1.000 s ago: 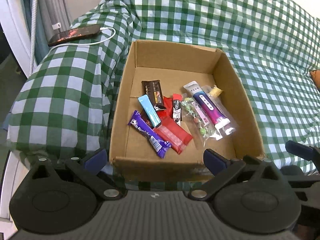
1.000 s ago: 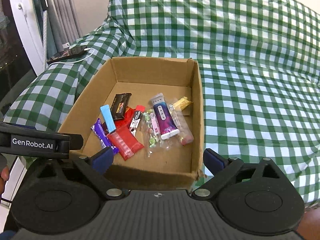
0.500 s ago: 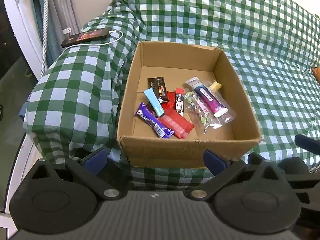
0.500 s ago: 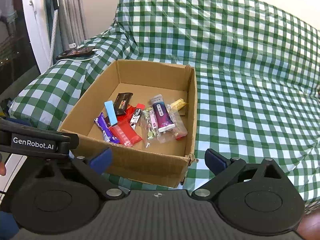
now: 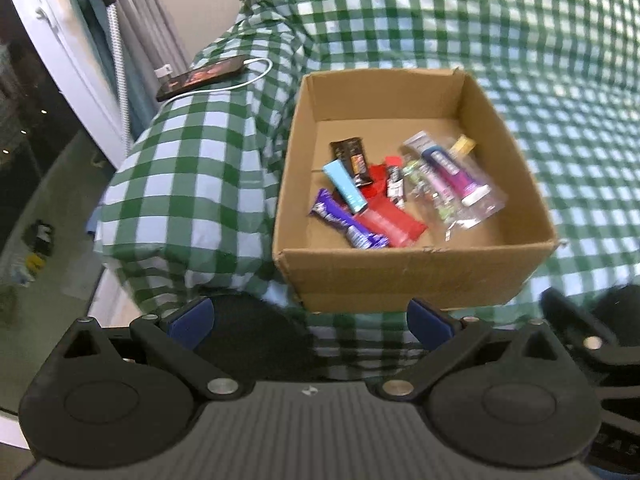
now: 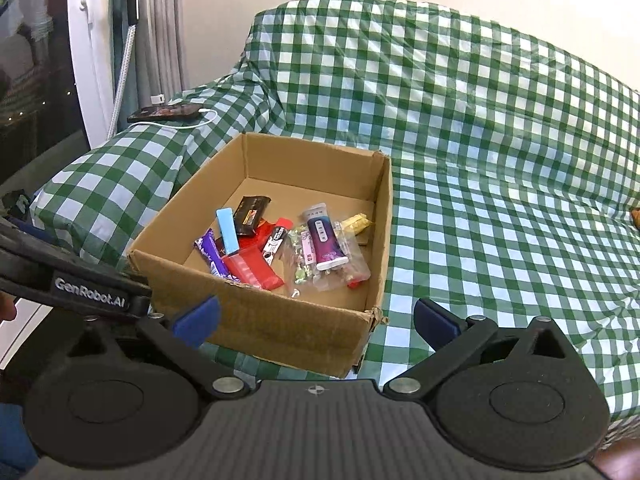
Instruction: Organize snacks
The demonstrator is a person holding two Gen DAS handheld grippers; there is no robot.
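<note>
You are looking down along both tools at a cardboard box [image 5: 416, 276] that sits on a surface draped in green-and-white checked cloth [image 6: 500, 168]. In the left wrist view the box fills the centre and right of the frame; in the right wrist view it sits centre left.

All the snacks lie loose on the box floor, bunched toward its near half. A purple bar [image 5: 348, 226] lies lower left, touching a red packet [image 5: 390, 224]. A light blue stick [image 5: 345, 190] leans over them, beside a dark brown bar [image 5: 352, 160]. Clear packets [image 5: 448, 196] with a purple-and-white pouch occupy the right side, and a small gold sweet [image 5: 463, 145] rests at the upper right. They overlap in a heap, so they read as gathered rather than sorted into rows.

Your left tool [image 5: 310, 316] stands open and empty, low in the frame, just short of the box's near wall. Your right tool [image 6: 316, 316] is opening to its widest, with nothing between its pads; the box's near corner shows in the gap, not gripped. Both tools sit outside the box, which suggests the collecting is finished.

A phone [image 5: 200, 78] on a white cable lies at the upper left, well apart from the box.
</note>
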